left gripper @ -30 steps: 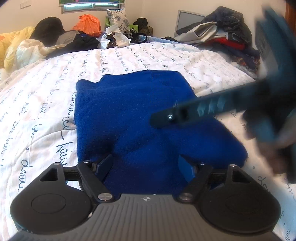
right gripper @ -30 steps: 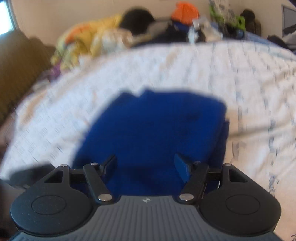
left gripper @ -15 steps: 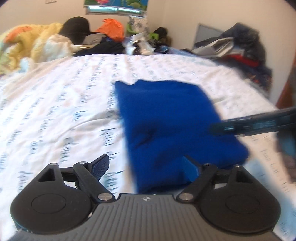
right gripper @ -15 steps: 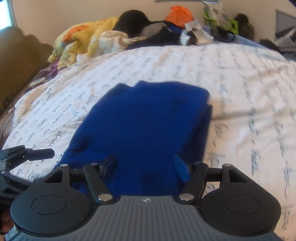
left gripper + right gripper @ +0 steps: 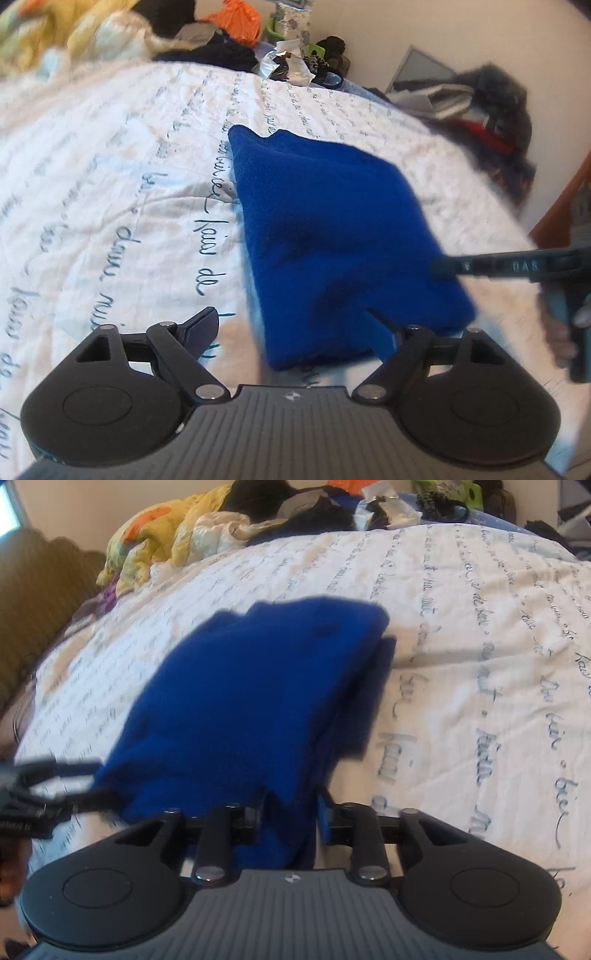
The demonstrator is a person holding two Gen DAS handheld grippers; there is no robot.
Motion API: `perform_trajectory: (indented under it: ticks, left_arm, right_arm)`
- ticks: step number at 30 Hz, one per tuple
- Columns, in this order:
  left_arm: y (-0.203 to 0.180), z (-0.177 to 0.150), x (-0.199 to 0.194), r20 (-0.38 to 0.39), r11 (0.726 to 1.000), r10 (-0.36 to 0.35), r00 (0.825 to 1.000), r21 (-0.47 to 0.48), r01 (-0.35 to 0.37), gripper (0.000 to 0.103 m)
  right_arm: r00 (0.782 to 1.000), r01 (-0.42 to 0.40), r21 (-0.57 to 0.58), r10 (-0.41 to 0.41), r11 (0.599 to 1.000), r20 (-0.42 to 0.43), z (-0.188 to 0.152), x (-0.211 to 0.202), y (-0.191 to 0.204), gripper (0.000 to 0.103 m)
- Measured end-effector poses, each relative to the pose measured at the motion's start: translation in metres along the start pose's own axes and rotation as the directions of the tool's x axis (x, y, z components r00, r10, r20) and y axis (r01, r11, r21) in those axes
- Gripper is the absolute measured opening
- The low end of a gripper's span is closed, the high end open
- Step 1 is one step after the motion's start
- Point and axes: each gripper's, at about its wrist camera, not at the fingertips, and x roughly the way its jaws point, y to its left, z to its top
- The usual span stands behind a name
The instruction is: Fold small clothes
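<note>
Blue knit garment, folded, lying on a white script-printed bedspread — right gripper at six o'clock of it, jaws closing with its near edge between them; left gripper spread apart at its near corner, clasping nothing — heaped clothes at two o'clock.

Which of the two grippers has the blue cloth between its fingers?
The right gripper: its jaws are closing around the near edge of the blue cloth. The left gripper stands wide open, with only its right finger at the cloth's corner.
</note>
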Motion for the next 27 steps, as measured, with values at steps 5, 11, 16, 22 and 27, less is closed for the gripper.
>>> perform_trajectory:
  ticks: [5,11,16,22,27]
  left_arm:
    - [0.005,0.022,0.027,-0.042,0.996,-0.023,0.999,-0.088,0.019,0.080]
    - [-0.018,0.021,0.042,0.010,0.988,0.108,0.994,0.111,-0.108,0.082]
    - [-0.005,0.033,0.033,0.050,0.986,0.098,0.994,0.132,-0.104,0.082]
    - [0.004,0.110,0.066,0.075,0.985,0.135,0.988,0.095,-0.142,0.079]
    - [-0.017,0.125,0.132,-0.002,0.966,0.192,0.981,0.175,-0.189,0.065]
  right_arm:
    - [0.987,0.002,0.165,-0.029,0.986,0.160,0.059,0.009,-0.032,0.083]
    - [0.967,0.246,-0.120,-0.236,0.962,0.094,0.086,0.082,-0.027,0.024]
    - [0.968,0.241,-0.067,-0.235,0.968,0.081,0.099,0.066,-0.022,0.030]
    - [0.979,0.200,-0.142,-0.193,0.970,0.061,0.104,0.069,0.002,0.031]
    - [0.957,0.287,-0.258,-0.288,0.922,0.035,0.100,0.101,0.019,0.030]
